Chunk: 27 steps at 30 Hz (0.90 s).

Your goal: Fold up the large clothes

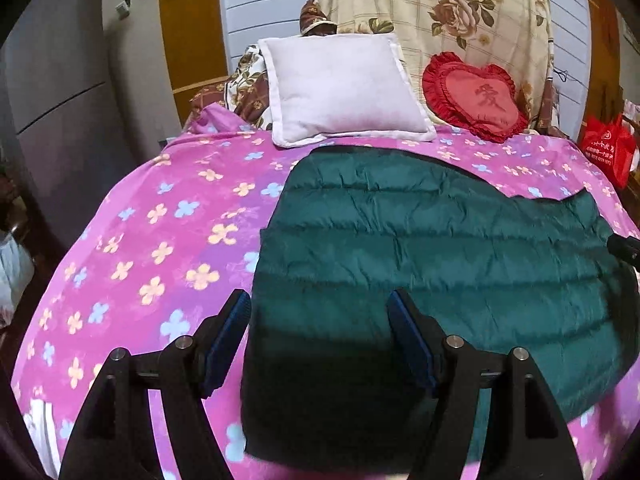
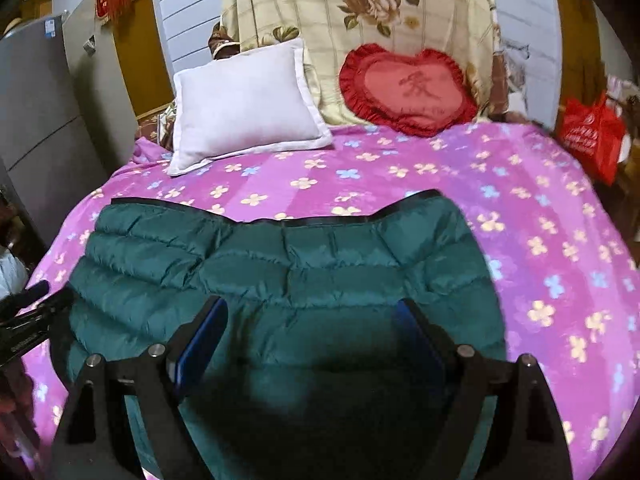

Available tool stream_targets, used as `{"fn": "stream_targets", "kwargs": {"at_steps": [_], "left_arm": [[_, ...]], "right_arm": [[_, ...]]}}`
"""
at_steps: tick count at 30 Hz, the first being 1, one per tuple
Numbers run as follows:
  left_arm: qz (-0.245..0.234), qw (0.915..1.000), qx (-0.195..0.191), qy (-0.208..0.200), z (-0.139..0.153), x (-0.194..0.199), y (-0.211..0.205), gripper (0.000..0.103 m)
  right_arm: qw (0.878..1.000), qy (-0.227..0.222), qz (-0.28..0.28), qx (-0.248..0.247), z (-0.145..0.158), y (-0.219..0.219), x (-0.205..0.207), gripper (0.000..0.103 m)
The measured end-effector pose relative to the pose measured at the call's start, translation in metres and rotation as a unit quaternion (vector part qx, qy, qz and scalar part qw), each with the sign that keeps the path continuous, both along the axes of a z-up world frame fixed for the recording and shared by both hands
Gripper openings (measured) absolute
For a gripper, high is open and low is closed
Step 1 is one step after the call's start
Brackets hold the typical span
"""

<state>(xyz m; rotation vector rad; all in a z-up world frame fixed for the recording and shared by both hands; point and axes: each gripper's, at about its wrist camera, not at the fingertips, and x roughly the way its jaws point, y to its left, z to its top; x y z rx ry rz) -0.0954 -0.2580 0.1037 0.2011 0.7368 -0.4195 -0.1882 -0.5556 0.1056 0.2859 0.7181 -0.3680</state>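
Note:
A dark green quilted puffer jacket (image 1: 420, 248) lies flat on the pink flowered bed sheet (image 1: 168, 216). It also shows in the right wrist view (image 2: 280, 280), with a black trimmed edge at its far side. My left gripper (image 1: 320, 316) is open and empty, hovering above the jacket's left part, its left finger over the sheet by the jacket's edge. My right gripper (image 2: 312, 320) is open and empty above the jacket's near middle. The other gripper's tip shows at the right edge of the left wrist view (image 1: 626, 248) and at the left edge of the right wrist view (image 2: 28, 312).
A white pillow (image 1: 344, 88) and a red heart cushion (image 1: 472, 96) lie at the head of the bed against a cream rose-print blanket (image 1: 440, 8). A grey fridge (image 1: 52, 100) stands at the left. A red bag (image 1: 608, 148) sits at the right.

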Motion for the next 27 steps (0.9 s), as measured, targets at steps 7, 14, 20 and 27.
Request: {"fn": "stream_targets", "kwargs": {"at_steps": [7,14,20,27], "left_arm": [[0.013,0.9992,-0.03,0.022,-0.008,-0.015,0.017,0.054],[0.022,0.9974,-0.058,0.035,-0.01,-0.007,0.022,0.054],[0.028,0.9967,-0.063,0.043,-0.016,0.006,0.021,0.054],[0.033,0.9966,-0.06,0.045,-0.026,0.006,0.018,0.054]], "right_arm": [[0.998,0.053,-0.037,0.022,-0.038,-0.015,-0.021,0.089],[0.999,0.032,-0.019,0.013,-0.021,0.0,-0.033,0.089],[1.0,0.0,-0.023,0.005,-0.008,0.009,-0.028,0.089],[1.0,-0.002,0.001,0.02,-0.011,0.025,-0.013,0.089]]}}
